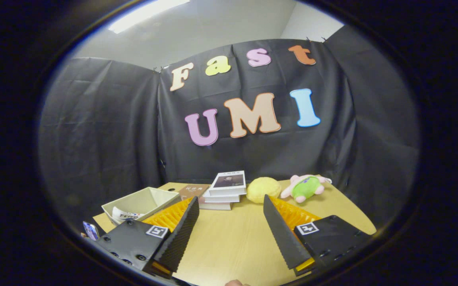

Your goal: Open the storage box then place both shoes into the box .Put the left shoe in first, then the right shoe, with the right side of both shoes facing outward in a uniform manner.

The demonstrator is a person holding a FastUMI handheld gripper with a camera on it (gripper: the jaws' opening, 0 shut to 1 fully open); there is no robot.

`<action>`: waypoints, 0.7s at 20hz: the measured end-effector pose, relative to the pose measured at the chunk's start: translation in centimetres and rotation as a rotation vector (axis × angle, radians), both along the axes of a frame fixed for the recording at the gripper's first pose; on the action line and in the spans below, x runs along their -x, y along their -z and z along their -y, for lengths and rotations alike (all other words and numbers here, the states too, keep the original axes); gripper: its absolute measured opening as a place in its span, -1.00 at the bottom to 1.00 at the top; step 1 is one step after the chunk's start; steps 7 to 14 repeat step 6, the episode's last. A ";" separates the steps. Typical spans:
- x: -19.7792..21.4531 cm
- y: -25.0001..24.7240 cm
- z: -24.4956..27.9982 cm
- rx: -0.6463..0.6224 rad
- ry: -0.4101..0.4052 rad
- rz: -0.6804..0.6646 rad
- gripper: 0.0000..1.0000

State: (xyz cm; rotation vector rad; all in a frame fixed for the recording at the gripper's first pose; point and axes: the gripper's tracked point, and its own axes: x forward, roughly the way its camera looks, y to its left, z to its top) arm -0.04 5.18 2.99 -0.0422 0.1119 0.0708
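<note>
Counter [233,242]: pale wood, fills the lower centre of the frame; far edge meets the booth wall, right edge slants off at lower right.
Bare room: wide strip of counter between and ahead of the tongs, lower centre; best lane for moving.
Tongs [231,204]: released, fingers spread wide, nothing between them, held above the counter.
Open tray [131,204]: cream, lower left, just beyond the left finger, near the counter's left edge; something printed lies inside. Cannot tell if this is the storage box.
Book stack [226,190]: centre, at the back, beyond the fingers.
Yellow plush [263,188]: just right of the books.
Pink-and-green plush [304,186]: right of centre, near the far right edge.
Shoes: no place to give from here.
Risk 1 (judgement): swinging left could clip the tray's rim and push it off the near-left edge.
Risk 2 (judgement): a sweep along the back could topple the books or roll a plush over the edge.
</note>
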 end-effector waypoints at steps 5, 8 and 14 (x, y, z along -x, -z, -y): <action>-0.3 -0.3 0.1 -0.083 -0.031 0.053 1.00; -0.2 -0.1 0.2 -0.071 -0.029 0.056 1.00; -0.2 -0.1 0.2 -0.071 -0.029 0.056 1.00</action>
